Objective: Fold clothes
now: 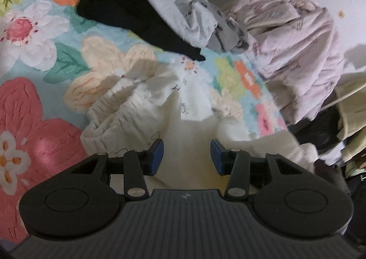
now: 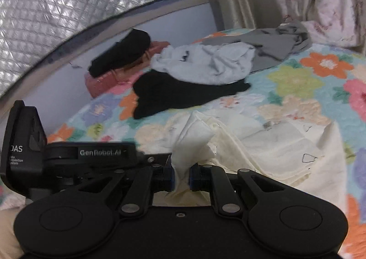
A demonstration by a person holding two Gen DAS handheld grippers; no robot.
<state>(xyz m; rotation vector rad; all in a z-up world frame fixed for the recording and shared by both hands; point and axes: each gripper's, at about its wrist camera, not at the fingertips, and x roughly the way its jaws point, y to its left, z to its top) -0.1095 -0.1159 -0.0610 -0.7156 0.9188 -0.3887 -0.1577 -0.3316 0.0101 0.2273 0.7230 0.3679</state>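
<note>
A bed (image 2: 308, 80) covered in a bright floral quilt carries everything here, with a quilted silver panel (image 2: 68, 2) along the wall behind it and a pale pink printed blanket (image 1: 297, 37) heaped at its far corner. Spread over the near part of the quilt lies the cream garment (image 2: 274, 144), crumpled, its gathered elastic edge bunched to one side in the left wrist view. Farther back sits a loose pile: a black garment (image 2: 183, 96) flat on the quilt, a light grey garment (image 2: 205, 62) lying over it, and a darker grey garment (image 2: 274, 46) beside that, touching the pink blanket. Another dark piece (image 2: 123, 53) rests on a reddish pillow (image 2: 100, 82) near the wall. The right gripper (image 2: 182, 177) has its fingers pinched onto a bunched fold of the cream garment, which rises between them. The left gripper (image 1: 187, 156) hovers over the same cream cloth with fingers spread wide, holding nothing.
</note>
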